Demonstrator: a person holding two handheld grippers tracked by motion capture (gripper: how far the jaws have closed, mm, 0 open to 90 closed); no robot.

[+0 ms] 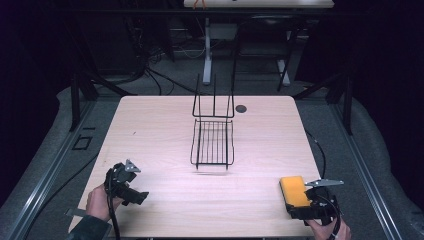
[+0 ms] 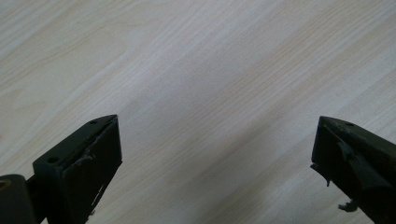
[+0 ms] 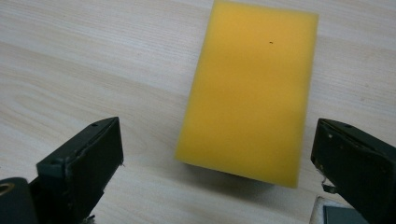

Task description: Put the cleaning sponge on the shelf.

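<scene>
A yellow sponge (image 1: 294, 191) lies flat on the wooden table (image 1: 160, 135) near its front right corner. My right gripper (image 1: 306, 212) sits just behind the sponge's near end, held by a hand. In the right gripper view the sponge (image 3: 252, 88) lies between and ahead of the wide-apart jaws of the right gripper (image 3: 219, 163), which do not touch it. At the front left, a hand holds my left gripper (image 1: 137, 196) low over bare wood. Its jaws stand wide apart in the left gripper view, left gripper (image 2: 217, 158) with nothing between them.
A black wire rack (image 1: 212, 140) stands at the table's middle, its upright back toward the far side. A small dark disc (image 1: 241, 108) lies beside it at the far right. Cables trail from both grippers. Dark floor and desk legs lie beyond the table.
</scene>
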